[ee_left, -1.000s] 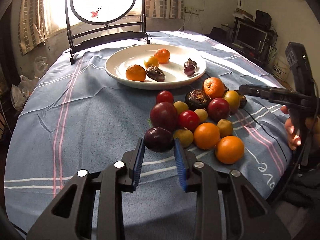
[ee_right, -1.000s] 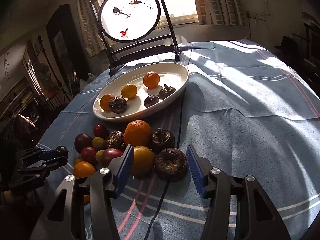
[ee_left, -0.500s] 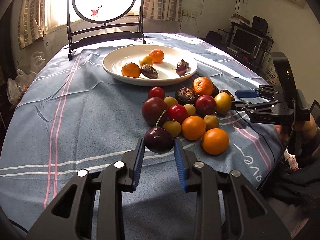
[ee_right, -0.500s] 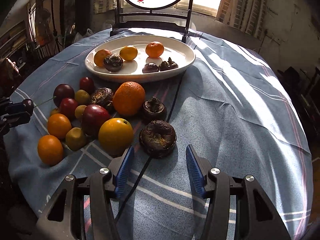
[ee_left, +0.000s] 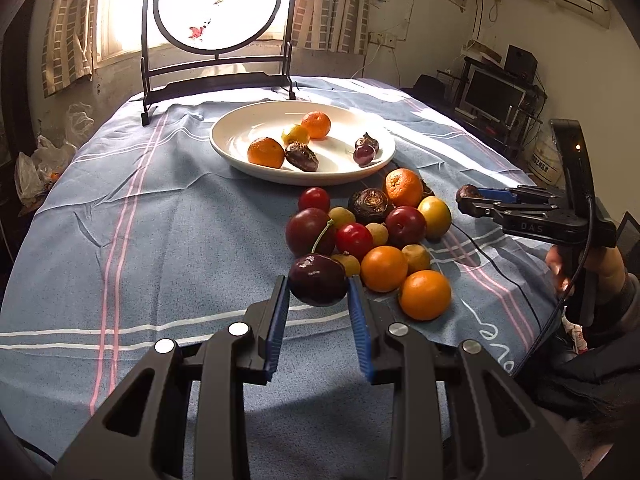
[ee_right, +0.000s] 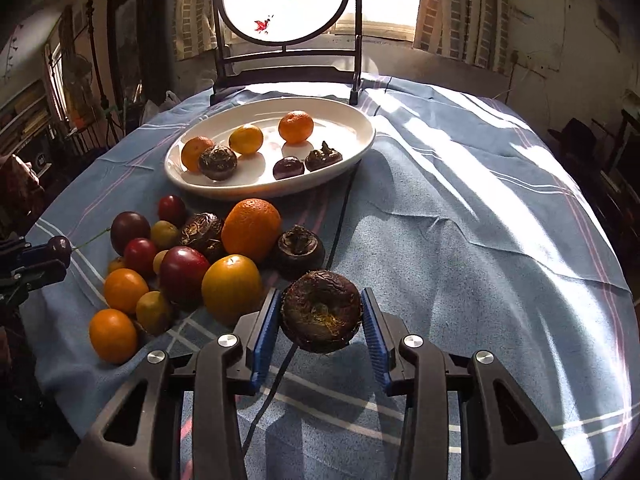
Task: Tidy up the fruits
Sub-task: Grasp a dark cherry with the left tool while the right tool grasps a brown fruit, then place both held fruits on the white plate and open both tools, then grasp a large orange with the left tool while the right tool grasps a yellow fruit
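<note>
The left gripper [ee_left: 318, 300] is clamping a dark plum [ee_left: 318, 285] between its jaws, lifted clear of the blue striped tabletop [ee_left: 160, 220] so it cannot nudge the loose fruit pile [ee_left: 376, 232] just beyond. The right gripper [ee_right: 320, 320] is likewise gripping a wrinkled dark brown fruit [ee_right: 320, 311], held above the cloth. Both are pointing toward the white plate [ee_right: 352, 148], which is already carrying several sorted fruits and is probably where these two are heading.

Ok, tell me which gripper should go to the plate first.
Right, probably. The right gripper holds the wrinkled dark fruit with little between it and the plate. The left gripper, holding the dark plum, has the fruit pile in its way.
</note>
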`<state>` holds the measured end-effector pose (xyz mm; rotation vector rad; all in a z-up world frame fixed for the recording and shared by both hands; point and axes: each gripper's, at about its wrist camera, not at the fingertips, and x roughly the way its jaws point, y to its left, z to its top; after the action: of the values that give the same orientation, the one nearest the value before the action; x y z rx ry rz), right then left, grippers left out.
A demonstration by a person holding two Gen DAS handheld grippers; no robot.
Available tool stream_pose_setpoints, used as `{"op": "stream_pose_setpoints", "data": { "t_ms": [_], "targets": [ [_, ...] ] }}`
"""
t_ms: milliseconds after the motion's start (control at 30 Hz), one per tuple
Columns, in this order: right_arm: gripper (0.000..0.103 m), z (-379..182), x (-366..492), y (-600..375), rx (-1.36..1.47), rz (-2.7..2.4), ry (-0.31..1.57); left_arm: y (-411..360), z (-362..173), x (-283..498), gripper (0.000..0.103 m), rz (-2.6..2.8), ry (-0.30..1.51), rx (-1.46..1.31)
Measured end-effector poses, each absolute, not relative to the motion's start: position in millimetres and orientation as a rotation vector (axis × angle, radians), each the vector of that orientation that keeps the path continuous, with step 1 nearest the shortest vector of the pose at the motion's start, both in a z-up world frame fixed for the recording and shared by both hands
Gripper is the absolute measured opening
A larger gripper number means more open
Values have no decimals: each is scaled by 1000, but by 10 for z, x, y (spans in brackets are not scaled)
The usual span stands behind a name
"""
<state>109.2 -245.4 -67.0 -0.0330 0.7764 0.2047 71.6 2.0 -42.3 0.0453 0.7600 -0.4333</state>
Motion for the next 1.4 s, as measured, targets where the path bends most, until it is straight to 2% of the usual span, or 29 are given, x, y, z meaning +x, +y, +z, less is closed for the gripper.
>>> {"op": "stream_pose_setpoints", "data": {
  "t_ms": [267,667,700,767,800,900,1000,1400],
  "targets": [
    [41,-242,1186,-2576,77,287,666,42,-235,1018,29,-466,721,2],
    [41,-247,2420,-1960,83,329,746,-99,-147,2469,30,-395,750,-93],
    [42,-263,2485,-1927,75,333,743,-105,-178,2568,31,-379,758,-98],
    [44,-293,2557,-1905,60,308,739,-102,-256,2715,52,-354,789,-106],
    [46,-293,2552,-1919,70,303,738,-98,-284,2741,55,-342,799,-108],
    [50,-261,2386,-1973,82,315,727,-60,-287,2622,57,-352,793,-119],
    [50,-242,2091,-2080,74,305,716,-21,-240,2320,64,-363,768,-110],
    [55,-596,998,-2677,149,244,668,-294,-446,616,66,-550,752,126]
  ]
}}
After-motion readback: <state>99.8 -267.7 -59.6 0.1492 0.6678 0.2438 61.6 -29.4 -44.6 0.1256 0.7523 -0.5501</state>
